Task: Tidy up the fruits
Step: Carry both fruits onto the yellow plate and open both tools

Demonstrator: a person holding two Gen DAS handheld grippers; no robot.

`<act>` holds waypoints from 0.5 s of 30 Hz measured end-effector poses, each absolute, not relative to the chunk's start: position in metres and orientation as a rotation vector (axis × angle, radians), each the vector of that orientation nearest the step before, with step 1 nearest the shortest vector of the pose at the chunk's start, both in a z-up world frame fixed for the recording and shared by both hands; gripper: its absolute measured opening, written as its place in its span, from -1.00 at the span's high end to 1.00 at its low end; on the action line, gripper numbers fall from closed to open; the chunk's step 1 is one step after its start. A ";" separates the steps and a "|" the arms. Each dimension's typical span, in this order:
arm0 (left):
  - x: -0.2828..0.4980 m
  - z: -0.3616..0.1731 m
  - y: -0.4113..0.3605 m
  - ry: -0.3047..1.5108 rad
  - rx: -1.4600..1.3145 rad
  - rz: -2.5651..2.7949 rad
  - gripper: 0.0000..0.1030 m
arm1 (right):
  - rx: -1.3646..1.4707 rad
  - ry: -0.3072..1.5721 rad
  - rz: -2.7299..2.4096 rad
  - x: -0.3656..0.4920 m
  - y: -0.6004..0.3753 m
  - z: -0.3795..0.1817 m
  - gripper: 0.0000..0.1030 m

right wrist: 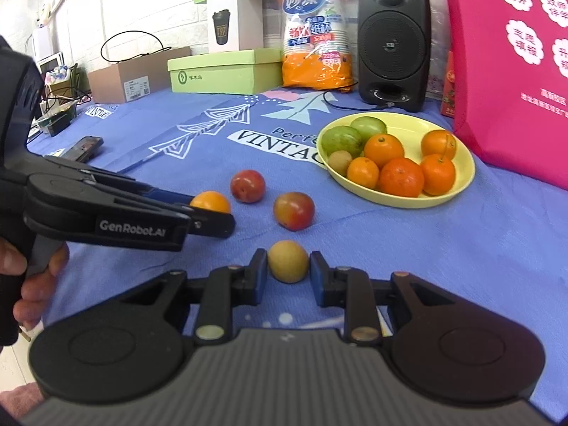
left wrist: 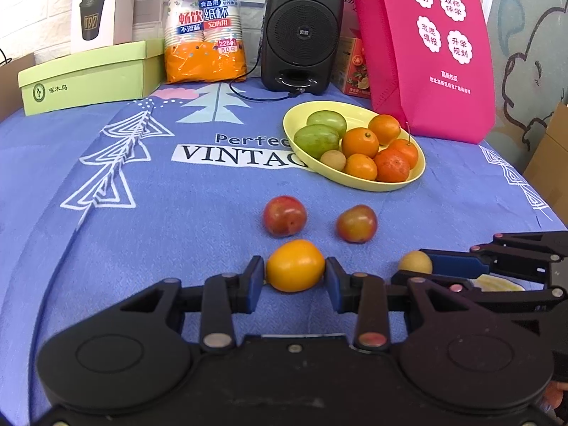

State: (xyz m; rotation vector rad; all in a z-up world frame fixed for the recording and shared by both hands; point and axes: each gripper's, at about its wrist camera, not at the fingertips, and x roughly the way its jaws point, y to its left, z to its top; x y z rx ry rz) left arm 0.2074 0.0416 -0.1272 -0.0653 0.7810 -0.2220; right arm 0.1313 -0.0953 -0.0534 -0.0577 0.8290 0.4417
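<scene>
In the left wrist view, the left gripper (left wrist: 295, 277) has its pads touching both sides of an orange fruit (left wrist: 295, 265) resting on the blue cloth (left wrist: 106, 248); it looks gripped. Squeeze gently, lift straight up, and clear the two red plums (left wrist: 284, 216) before heading for the yellow plate (left wrist: 419, 174).

In the right wrist view, the right gripper (right wrist: 288, 269) brackets a small tan fruit (right wrist: 287, 261), fingers slightly apart from it, not yet closed. Center it first; it could roll.

White brick wall (right wrist: 88, 17) at back, blue printed tablecloth (left wrist: 159, 213), cartoon mural wall (left wrist: 532, 53) on rt
</scene>
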 end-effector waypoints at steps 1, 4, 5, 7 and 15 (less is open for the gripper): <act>0.207 -0.127 0.041 0.781 -0.063 -0.222 0.30 | -0.056 0.829 0.438 0.130 -0.098 -0.053 0.51; 0.201 -0.124 0.041 0.779 -0.058 -0.225 0.30 | -0.056 0.827 0.420 0.122 -0.106 -0.050 0.51; 0.199 -0.123 0.041 0.777 -0.056 -0.227 0.30 | -0.055 0.826 0.415 0.120 -0.109 -0.049 0.51; 0.195 -0.120 0.040 0.772 -0.053 -0.230 0.30 | -0.050 0.823 0.400 0.116 -0.116 -0.047 0.51; 0.205 -0.094 0.028 0.725 -0.012 -0.276 0.30 | -0.024 0.779 0.346 0.122 -0.143 -0.031 0.51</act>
